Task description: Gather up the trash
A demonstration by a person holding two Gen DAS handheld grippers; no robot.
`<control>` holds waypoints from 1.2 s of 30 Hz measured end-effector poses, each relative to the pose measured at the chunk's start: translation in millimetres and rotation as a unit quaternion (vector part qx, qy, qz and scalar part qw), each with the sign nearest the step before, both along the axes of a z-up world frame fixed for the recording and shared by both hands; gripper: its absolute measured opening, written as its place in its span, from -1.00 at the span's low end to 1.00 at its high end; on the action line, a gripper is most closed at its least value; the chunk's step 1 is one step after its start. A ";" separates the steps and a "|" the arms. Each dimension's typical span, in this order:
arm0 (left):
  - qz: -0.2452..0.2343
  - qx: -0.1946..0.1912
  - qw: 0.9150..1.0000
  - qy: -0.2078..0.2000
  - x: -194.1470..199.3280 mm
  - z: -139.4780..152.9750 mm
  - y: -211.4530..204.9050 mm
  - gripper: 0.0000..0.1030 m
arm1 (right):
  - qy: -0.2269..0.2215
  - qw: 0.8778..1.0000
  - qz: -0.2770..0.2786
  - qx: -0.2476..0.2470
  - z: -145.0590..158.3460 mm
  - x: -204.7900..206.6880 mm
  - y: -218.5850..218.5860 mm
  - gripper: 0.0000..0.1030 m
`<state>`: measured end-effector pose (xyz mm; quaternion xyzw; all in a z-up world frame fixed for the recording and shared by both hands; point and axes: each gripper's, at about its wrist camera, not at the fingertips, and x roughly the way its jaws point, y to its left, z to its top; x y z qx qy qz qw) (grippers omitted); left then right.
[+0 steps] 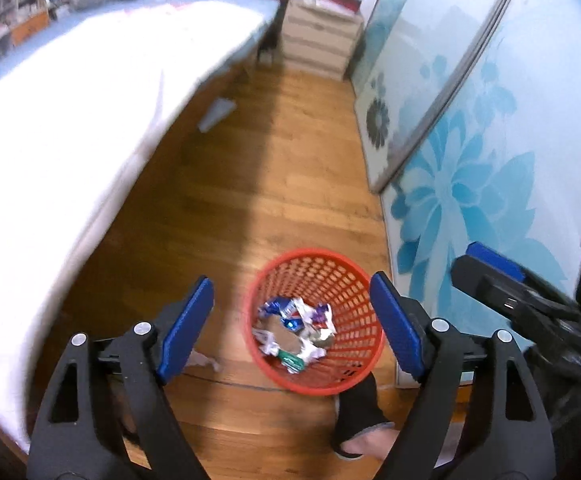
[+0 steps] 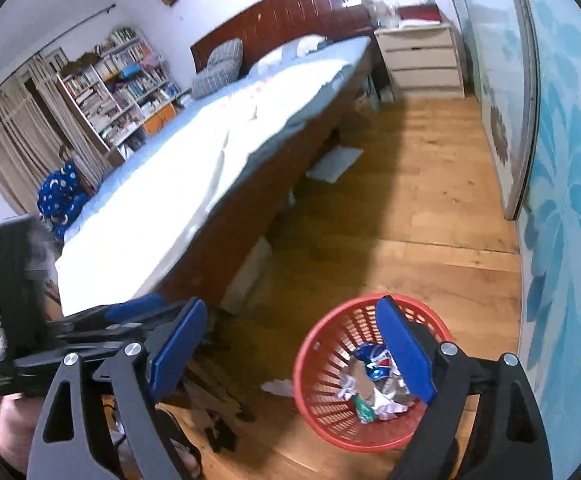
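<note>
The left tongs (image 1: 292, 330) are wide apart with nothing between the blue pads; the right tongs (image 2: 290, 354) are wide apart too and hold nothing; the red basket (image 1: 354, 280) stands upright on the wood floor (image 1: 290, 160) just below and ahead of both, its round mouth facing up; it shows in the gap of the left tongs, and the right-hand pad of the right tongs covers part of it; crumpled wrappers (image 1: 298, 320) lie in its bottom, and any writing on them is too blurry to read; a small white scrap (image 2: 278, 387) lies on the floor just left of the basket; the bed (image 2: 194, 184) edge runs along the left, the blue flower wall (image 1: 470, 168) close on the right; between them a strip of open floor runs ahead to a pale drawer chest (image 2: 422, 58); a foot (image 1: 364, 432) stands just behind the basket.
</note>
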<state>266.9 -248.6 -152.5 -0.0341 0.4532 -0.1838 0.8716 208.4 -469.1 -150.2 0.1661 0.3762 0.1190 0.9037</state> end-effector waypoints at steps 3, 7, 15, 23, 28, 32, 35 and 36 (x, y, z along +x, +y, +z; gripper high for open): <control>0.012 0.010 0.999 -0.045 -24.6 37.6 35.7 0.71 | -0.026 1.000 -0.007 0.009 25.9 -25.8 24.2 0.72; 0.040 0.026 0.994 -0.099 -51.5 77.7 89.5 0.85 | -0.062 0.998 -0.010 0.017 60.9 -52.3 56.6 0.88; 0.111 -0.004 0.984 -0.140 -61.9 103.7 210.8 0.88 | -0.149 0.988 0.012 -0.037 135.0 -82.1 167.7 0.88; 0.115 0.009 0.979 -0.166 -34.9 88.1 276.1 0.88 | -0.166 0.984 0.028 -0.064 159.2 -60.8 268.3 0.88; 0.126 -0.012 0.978 -0.165 -16.9 66.4 290.2 0.88 | -0.167 0.982 0.041 -0.084 139.8 -32.8 306.9 0.88; 0.130 -0.001 0.979 -0.156 -3.5 45.8 290.2 0.88 | -0.174 0.979 0.037 -0.101 108.9 -12.3 318.9 0.87; 0.130 0.014 0.980 -0.149 9.3 39.0 286.8 0.88 | -0.165 0.978 0.042 -0.121 90.8 7.6 327.2 0.87; 0.129 0.020 0.980 -0.151 12.4 38.9 286.1 0.88 | -0.162 0.979 0.045 -0.119 89.8 13.1 328.1 0.87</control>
